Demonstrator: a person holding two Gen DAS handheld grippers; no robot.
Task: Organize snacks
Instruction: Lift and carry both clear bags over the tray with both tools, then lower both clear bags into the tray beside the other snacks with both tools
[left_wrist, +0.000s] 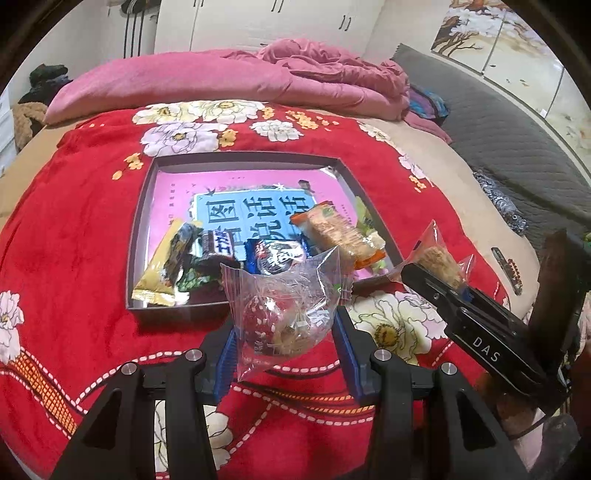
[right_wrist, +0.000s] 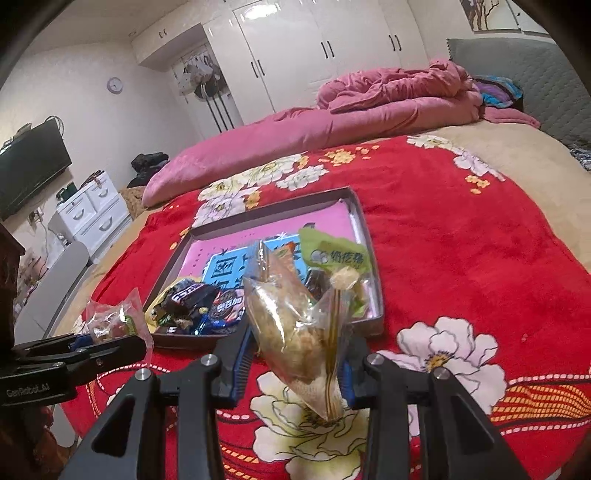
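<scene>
My left gripper (left_wrist: 284, 332) is shut on a clear bag with a red snack (left_wrist: 284, 306), held just above the near edge of the shallow grey tray (left_wrist: 140, 221). My right gripper (right_wrist: 295, 358) is shut on a clear bag of brown crumbly snack (right_wrist: 295, 314), also near the tray's (right_wrist: 365, 229) front edge. The tray lies on the red floral blanket (left_wrist: 92, 184) and holds a yellow packet (left_wrist: 159, 269), dark chocolate wrappers (left_wrist: 218, 251), a blue cookie pack (left_wrist: 277, 254) and an orange cracker pack (left_wrist: 340, 232). In the left wrist view the right gripper (left_wrist: 436, 273) shows at right with its bag.
A pink quilt (left_wrist: 229, 81) lies bunched across the back of the bed. A grey mat (left_wrist: 498, 122) runs along the right side. White drawers (right_wrist: 92, 214) and a television (right_wrist: 29, 166) stand left of the bed, wardrobes (right_wrist: 314, 44) behind it.
</scene>
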